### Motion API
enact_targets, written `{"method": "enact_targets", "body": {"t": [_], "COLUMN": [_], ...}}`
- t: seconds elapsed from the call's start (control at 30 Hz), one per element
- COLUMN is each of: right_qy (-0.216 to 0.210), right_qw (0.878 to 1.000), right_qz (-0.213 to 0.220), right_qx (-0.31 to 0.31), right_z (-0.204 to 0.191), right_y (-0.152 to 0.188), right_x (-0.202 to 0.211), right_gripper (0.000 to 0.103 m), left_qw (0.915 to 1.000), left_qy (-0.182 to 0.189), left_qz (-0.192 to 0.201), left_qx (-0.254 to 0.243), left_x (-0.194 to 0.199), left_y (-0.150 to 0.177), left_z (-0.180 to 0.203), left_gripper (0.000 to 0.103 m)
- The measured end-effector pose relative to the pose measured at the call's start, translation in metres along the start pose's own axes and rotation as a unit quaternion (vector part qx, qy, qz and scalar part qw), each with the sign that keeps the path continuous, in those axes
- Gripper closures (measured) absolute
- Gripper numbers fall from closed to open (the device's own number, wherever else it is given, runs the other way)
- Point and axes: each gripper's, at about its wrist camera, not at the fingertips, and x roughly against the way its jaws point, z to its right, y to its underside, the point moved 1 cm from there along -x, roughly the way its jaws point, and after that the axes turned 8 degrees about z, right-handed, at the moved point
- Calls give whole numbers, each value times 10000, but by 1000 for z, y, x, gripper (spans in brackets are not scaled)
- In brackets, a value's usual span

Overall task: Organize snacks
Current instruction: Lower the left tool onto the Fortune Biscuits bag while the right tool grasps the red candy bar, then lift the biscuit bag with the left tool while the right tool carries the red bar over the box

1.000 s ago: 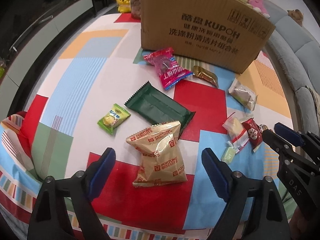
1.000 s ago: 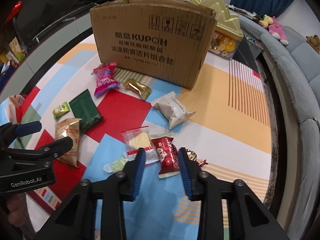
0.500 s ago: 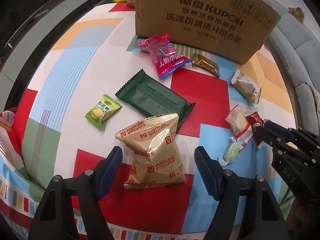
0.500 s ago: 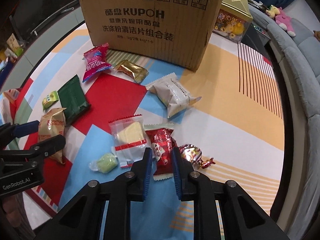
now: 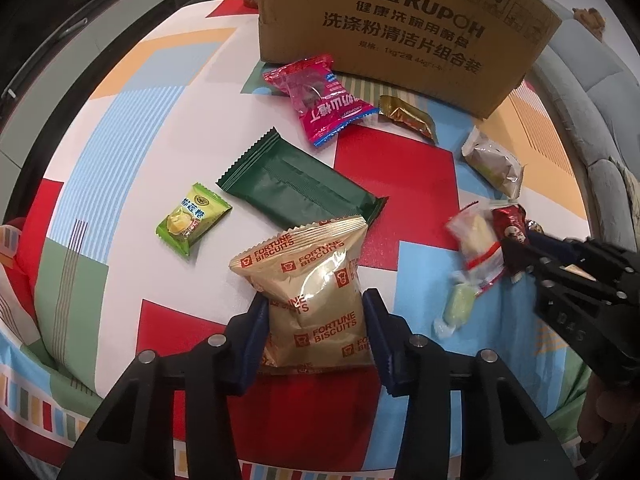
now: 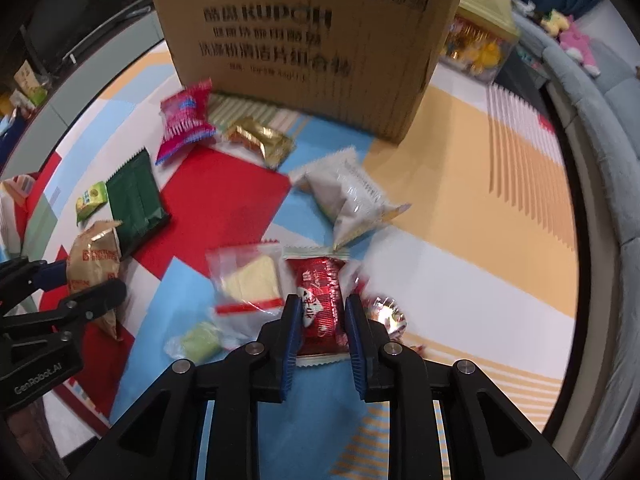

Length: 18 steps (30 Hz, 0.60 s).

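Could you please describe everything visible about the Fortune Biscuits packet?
The Fortune Biscuits packet is a puffy, glossy tan pillow bag with red logos and crimped ends. It lies on the patterned tablecloth, its top end overlapping the dark green wrapper. The left gripper, whose jaws have just been closing, squeezes its lower half.

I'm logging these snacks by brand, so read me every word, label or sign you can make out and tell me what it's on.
"FORTUNE BISCUITS": repeated on the gold biscuit packet between the left gripper's pads.
"KUPOH": on the cardboard box, with Chinese lines beside and below it and handling symbols at the top right.
"GenRobot.AI": on the left gripper's body, in the right wrist view.
Chinese print on the pink packet, green candy and red packet: too small or blurred to quote.
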Motion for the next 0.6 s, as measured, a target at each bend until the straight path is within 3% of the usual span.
{"method": "enact_targets", "body": {"t": [0.33,0.6], "right_qy": [-38,66], "right_qw": [9994,9988], "right_qz": [-4,240], "right_qx": [-357,-421], "right_z": [1,-10], "right_y": [5,9], "right_x": [16,48], "right_gripper": [80,80], "left_qw": [9998,9994], "left_qy": [37,52], "left_qz": [136,281], "left_qx": [-115,-187], "left_x": [12,32], "left_y": [0,-1], "left_z": [-2,-2], "left_gripper": [58,58]}}
